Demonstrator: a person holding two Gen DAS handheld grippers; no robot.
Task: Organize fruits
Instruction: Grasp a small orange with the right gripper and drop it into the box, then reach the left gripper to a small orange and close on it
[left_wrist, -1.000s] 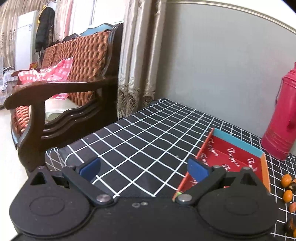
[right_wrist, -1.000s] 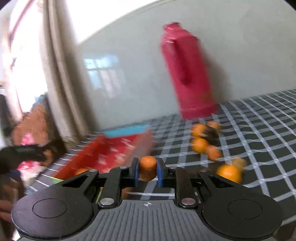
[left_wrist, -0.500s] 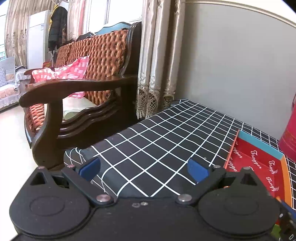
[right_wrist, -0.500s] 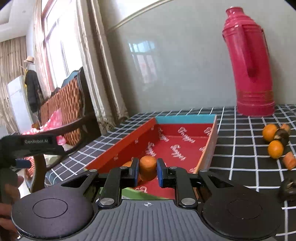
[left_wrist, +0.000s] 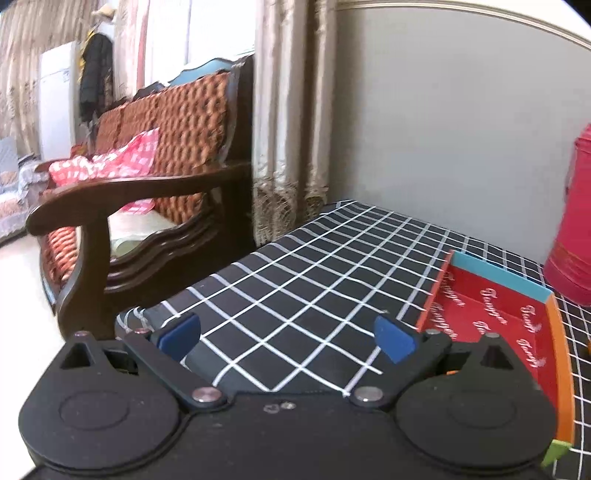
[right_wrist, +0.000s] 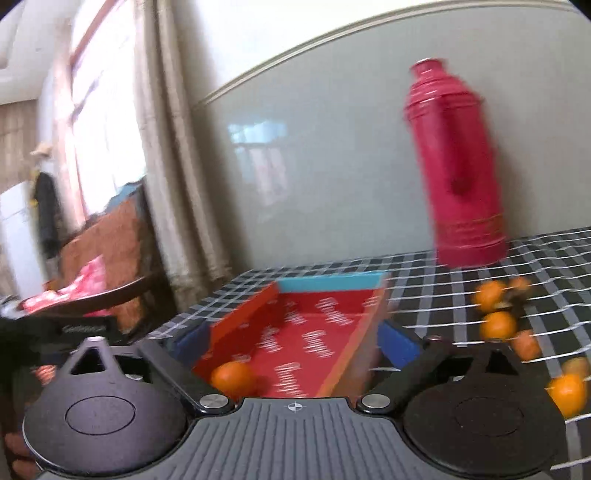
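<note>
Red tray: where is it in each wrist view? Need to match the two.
Left wrist: the red tray sits at the lower right, beyond the right blue pad, with its blue end wall farthest from the camera.
Right wrist: it lies at centre bottom, between the pads of the open right hand-held gripper, one orange fruit inside.
Shared landmark: the red thermos past the tray.

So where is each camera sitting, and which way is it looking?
Left wrist: rides on the left claw, looking over the checked table toward the wooden sofa; both open blue fingers show.
Right wrist: rides on the right claw, looking into the red tray; its fingers stand wide apart, and an orange lies in the tray.
Shared: the tray, the table, the red thermos and the sofa.
</note>
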